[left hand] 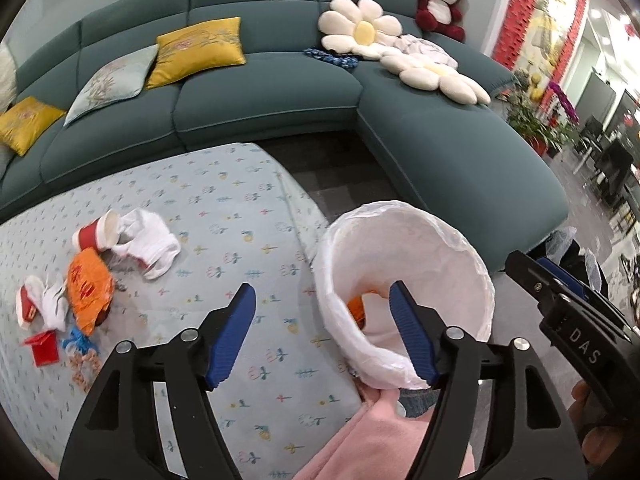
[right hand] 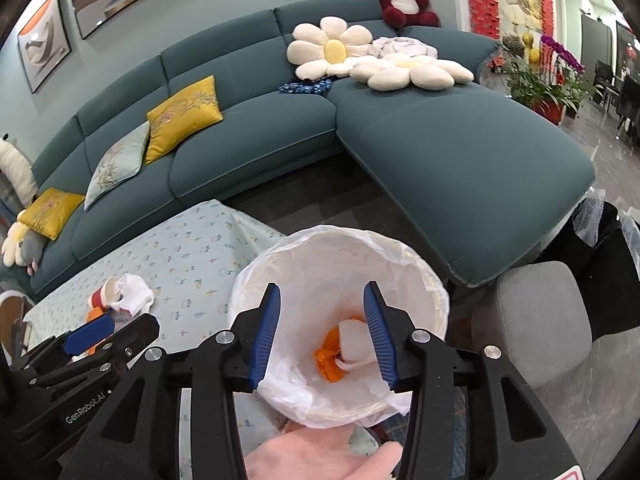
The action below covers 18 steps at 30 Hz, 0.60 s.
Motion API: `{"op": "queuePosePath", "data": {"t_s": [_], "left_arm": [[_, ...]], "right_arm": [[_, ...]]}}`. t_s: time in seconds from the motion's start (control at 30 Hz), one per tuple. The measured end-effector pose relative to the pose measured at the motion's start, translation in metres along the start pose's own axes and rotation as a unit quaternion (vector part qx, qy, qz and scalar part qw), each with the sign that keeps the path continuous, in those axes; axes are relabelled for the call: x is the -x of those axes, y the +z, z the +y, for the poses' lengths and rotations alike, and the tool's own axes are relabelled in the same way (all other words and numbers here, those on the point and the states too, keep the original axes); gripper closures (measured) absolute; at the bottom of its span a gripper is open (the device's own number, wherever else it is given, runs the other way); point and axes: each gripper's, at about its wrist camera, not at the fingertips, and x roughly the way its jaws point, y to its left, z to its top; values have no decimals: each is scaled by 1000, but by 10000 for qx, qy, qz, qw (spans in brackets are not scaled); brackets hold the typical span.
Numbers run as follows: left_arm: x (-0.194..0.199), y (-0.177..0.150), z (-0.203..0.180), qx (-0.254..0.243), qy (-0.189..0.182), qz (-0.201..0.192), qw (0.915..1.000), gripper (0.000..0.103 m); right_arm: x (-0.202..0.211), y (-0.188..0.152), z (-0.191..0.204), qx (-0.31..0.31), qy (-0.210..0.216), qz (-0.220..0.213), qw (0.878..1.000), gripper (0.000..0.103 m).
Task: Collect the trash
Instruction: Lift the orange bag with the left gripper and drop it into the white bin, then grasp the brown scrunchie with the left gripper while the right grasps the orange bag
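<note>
A bin lined with a white bag [left hand: 404,240] [right hand: 320,256] stands at the table's right edge, with orange and white trash [right hand: 340,344] at its bottom. My right gripper [right hand: 322,308] is open and empty above the bin mouth. My left gripper [left hand: 322,300] is open and empty, over the table edge and the bin's left rim. Trash lies on the table at the left: a red paper cup [left hand: 94,232], white crumpled tissue [left hand: 150,240], an orange wrapper [left hand: 88,288], a red box [left hand: 42,346] and small scraps.
The table wears a pale blue patterned cloth [left hand: 240,208]. A teal sofa [left hand: 260,92] with cushions and a plush toy [left hand: 438,0] curves behind. A grey stool [right hand: 536,312] stands right of the bin. A pink sleeve [left hand: 372,436] is below the grippers.
</note>
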Motion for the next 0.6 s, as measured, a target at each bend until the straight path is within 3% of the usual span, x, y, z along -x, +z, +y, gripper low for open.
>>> {"op": "queuePosePath", "data": {"t_s": [0.2, 0.6], "left_arm": [[12, -10, 26, 195, 154, -26, 9997, 35], [32, -34, 110, 906, 577, -56, 9942, 29]], "right_arm": [[7, -6, 32, 288, 104, 21, 9995, 54], [13, -21, 107, 899, 414, 121, 9950, 53]]}}
